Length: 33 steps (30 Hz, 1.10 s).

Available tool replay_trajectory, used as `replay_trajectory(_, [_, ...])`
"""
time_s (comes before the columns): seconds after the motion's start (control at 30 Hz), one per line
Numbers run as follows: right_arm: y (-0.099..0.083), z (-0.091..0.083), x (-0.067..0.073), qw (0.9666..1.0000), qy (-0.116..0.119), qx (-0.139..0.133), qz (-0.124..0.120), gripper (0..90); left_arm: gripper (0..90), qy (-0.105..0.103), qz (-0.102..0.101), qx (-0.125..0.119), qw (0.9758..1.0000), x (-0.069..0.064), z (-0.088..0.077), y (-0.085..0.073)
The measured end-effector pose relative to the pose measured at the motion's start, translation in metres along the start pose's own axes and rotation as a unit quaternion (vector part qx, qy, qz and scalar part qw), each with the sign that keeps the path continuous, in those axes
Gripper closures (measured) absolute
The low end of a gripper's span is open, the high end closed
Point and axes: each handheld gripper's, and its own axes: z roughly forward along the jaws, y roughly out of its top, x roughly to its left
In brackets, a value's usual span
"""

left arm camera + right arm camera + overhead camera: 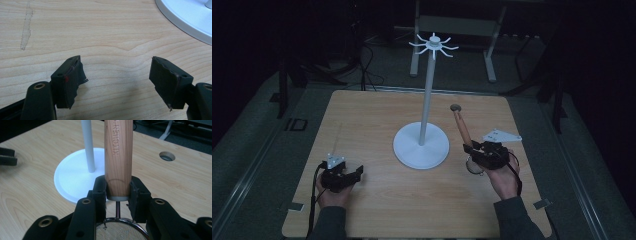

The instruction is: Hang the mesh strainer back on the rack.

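Right gripper [117, 192]: clamped on wooden strainer [463, 131] handle, 3 o'clock of stand.
Left gripper [116, 82]: jaws apart, empty, at 8 o'clock.
Stand [421, 145]: mid-table, between grippers.
Hole [455, 107]: beyond the handle, 1 o'clock.

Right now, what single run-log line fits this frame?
right gripper: shut on strainer handle, by mesh | left gripper: open, nothing held, over table | white hook stand: upright, centre

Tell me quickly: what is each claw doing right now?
Left claw: open, holding nothing, over the table.
Right claw: closed on the strainer's wooden handle.
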Motion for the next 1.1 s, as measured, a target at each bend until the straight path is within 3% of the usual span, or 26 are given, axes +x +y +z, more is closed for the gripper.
replay_trajectory(0.2, [0.003,-0.004,-0.001,0.9997,-0.007,-0.021,0.004,69.7,26.9,0.000,0.000,0.000,1.0000,0.000,0.000,0.000])
replay_trajectory(1.1, [0.013,-0.011,0.003,0.9980,-0.005,-0.064,0.002,69.7,26.8,0.000,0.000,0.001,1.0000,0.000,0.000,0.000])
